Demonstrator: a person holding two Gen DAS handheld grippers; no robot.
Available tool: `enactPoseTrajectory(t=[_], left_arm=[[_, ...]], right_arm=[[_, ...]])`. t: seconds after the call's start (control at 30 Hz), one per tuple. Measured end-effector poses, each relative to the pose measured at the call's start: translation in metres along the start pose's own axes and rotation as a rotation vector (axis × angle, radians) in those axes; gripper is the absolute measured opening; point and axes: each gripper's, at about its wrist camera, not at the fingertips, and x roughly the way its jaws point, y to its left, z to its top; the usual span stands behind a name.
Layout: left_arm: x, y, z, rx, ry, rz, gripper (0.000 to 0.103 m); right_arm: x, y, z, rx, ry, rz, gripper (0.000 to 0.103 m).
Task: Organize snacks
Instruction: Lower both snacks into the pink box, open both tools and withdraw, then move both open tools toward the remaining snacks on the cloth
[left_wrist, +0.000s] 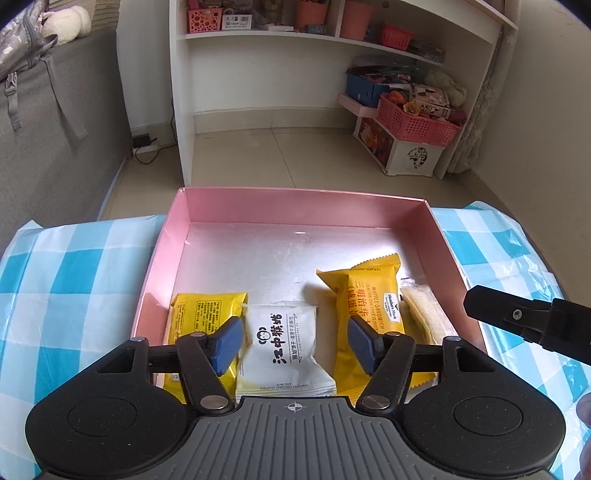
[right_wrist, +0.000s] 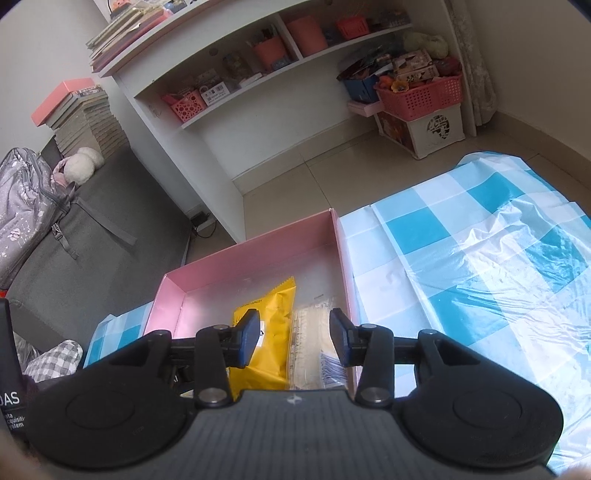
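A pink box sits on the blue checked cloth. Along its near side lie a yellow packet, a white packet, a yellow waffle sandwich packet and a clear wrapped snack. My left gripper is open above the white packet, touching nothing. My right gripper is open above the box's right side, over the yellow waffle packet and the clear wrapped snack. Part of the right gripper shows at the right edge of the left wrist view.
The far half of the box floor holds no snacks. The checked cloth spreads to the right of the box. Beyond are a tiled floor, a white shelf unit, a pink basket and a grey sofa.
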Motion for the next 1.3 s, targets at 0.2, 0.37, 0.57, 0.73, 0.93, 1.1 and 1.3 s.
enactPoseTrajectory(t=[0.2, 0.37, 0.57, 0.73, 0.93, 1.1, 1.3], left_arm=[[-0.011, 0.003, -0.005, 0.009, 0.008, 0.005, 0.074], [-0.027, 0.005, -0.012, 0.013, 0.009, -0.002, 0.079], [-0.048, 0.008, -0.025, 0.022, 0.014, -0.001, 0.082], [-0.067, 0.012, -0.038, 0.026, 0.018, -0.001, 0.086], [-0.092, 0.021, -0.058, 0.032, 0.017, 0.017, 0.091], [-0.109, 0.033, -0.075, 0.012, 0.025, 0.018, 0.091], [-0.124, 0.043, -0.104, -0.007, 0.051, 0.033, 0.092]], right_arm=[[-0.004, 0.007, -0.002, -0.034, 0.02, -0.018, 0.053], [-0.013, 0.012, -0.005, -0.073, 0.037, -0.021, 0.062], [-0.026, 0.019, -0.012, -0.142, 0.062, -0.035, 0.071], [-0.036, 0.021, -0.017, -0.172, 0.08, -0.038, 0.079], [-0.047, 0.022, -0.026, -0.209, 0.106, -0.035, 0.092], [-0.056, 0.024, -0.037, -0.266, 0.128, -0.042, 0.097], [-0.062, 0.025, -0.051, -0.316, 0.162, -0.06, 0.098]])
